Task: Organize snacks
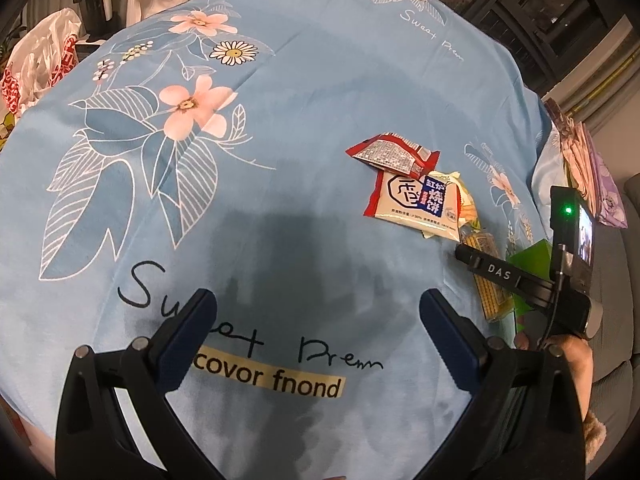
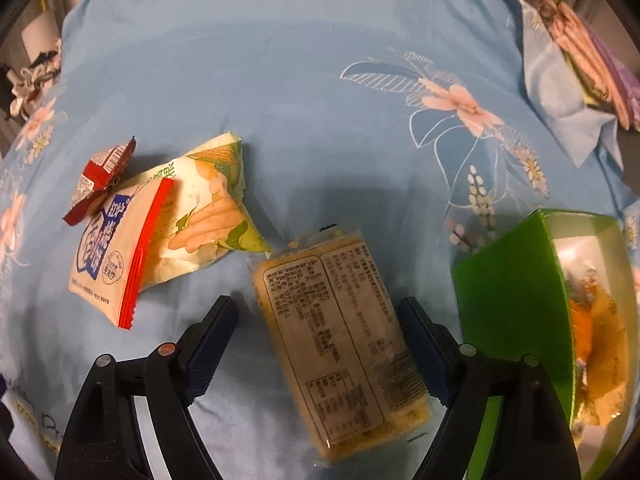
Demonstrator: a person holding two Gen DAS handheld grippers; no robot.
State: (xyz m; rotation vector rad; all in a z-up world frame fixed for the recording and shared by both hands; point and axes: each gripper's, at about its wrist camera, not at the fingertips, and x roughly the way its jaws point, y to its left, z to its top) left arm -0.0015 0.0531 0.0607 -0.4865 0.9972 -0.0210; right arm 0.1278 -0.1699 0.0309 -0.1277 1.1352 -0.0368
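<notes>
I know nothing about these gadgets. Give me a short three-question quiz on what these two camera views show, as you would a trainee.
1. True or false: the right tongs are clamped shut on the red-edged white packet.
2. Which item lies between the right tongs' open fingers? A) yellow cracker pack B) small red wrapper C) green box
3. Fill in: the green box lies tipped on its side with ____ inside.

Key: 1 false, they stand open around the yellow cracker pack. 2 A. 3 snacks (orange and yellow packets).
</notes>
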